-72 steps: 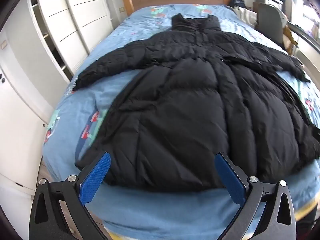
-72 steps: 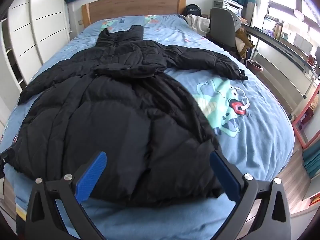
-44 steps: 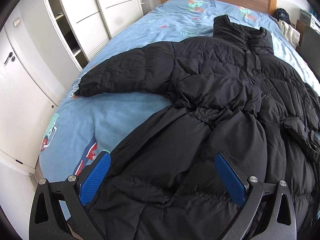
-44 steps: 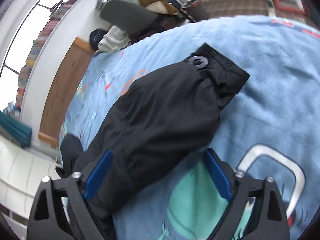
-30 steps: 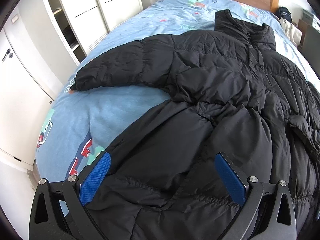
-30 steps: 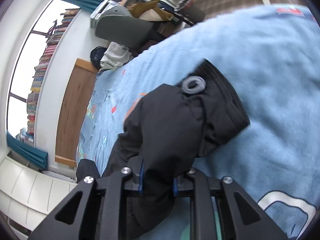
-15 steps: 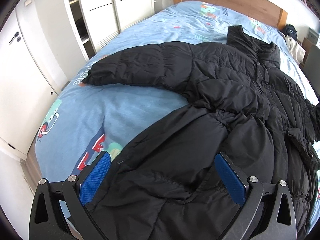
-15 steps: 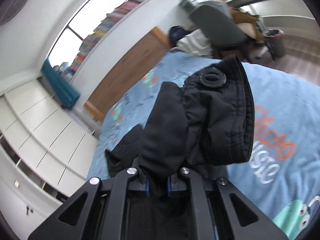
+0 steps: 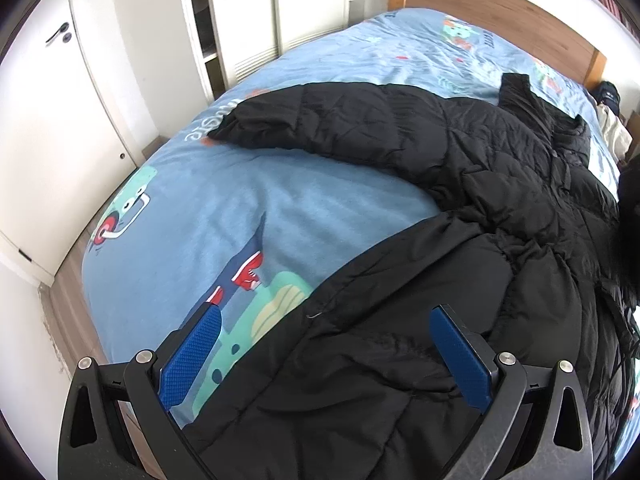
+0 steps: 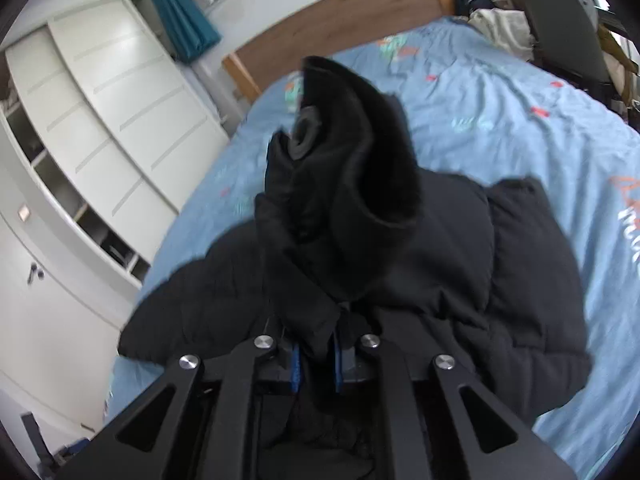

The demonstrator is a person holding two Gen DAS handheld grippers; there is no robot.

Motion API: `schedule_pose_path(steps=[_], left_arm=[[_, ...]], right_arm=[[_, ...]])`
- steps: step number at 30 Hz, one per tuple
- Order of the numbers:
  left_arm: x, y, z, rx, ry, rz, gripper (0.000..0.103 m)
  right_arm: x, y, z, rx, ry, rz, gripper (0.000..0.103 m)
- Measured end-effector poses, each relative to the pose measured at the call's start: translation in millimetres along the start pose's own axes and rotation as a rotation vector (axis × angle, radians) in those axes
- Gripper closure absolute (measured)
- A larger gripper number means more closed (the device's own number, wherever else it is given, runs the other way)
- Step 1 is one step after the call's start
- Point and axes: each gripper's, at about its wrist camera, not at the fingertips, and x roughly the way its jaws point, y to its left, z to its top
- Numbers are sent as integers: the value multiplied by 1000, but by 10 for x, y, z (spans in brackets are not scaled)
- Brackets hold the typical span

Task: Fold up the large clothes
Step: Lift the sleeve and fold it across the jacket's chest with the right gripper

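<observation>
A long black puffer coat (image 9: 460, 216) lies spread on the blue bed (image 9: 224, 200), collar toward the wooden headboard. Its left sleeve (image 9: 320, 120) stretches out flat toward the wardrobe side. My left gripper (image 9: 324, 348) hovers open over the coat's left side edge, blue pads wide apart, nothing between them. My right gripper (image 10: 316, 364) is shut on the coat's right sleeve (image 10: 348, 184), pinched just below the cuff. The cuff stands lifted in front of the camera, above the coat's body (image 10: 460, 264).
White wardrobe doors (image 9: 248, 20) and a white door (image 9: 52, 100) line the left side of the bed. A wooden headboard (image 10: 340, 24) is at the far end. A chair with clothes (image 10: 560, 28) stands at the right.
My right gripper lifted the sleeve off the bedsheet, rolled, and swung it over the coat's body. My left gripper drifted sideways along the coat's left edge, still open.
</observation>
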Motion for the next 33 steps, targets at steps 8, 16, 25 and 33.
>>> schedule_pose_path(steps=[8,16,25,33], left_arm=[[-32,62,-11,-13,0,-2,1],[-135,-144,49,30,-22,-22,1],[-223,-930,252,152,-20,-139,1],[-29,-2131,630,239,-11,-307,1]], right_arm=[[500,163,-398,-67,150,-63,88],[375,242,-582,-145,237,-45,66],[-213,325,-601,-202,205,58,54],[-650,-318,-163,-172,70,-171,54]])
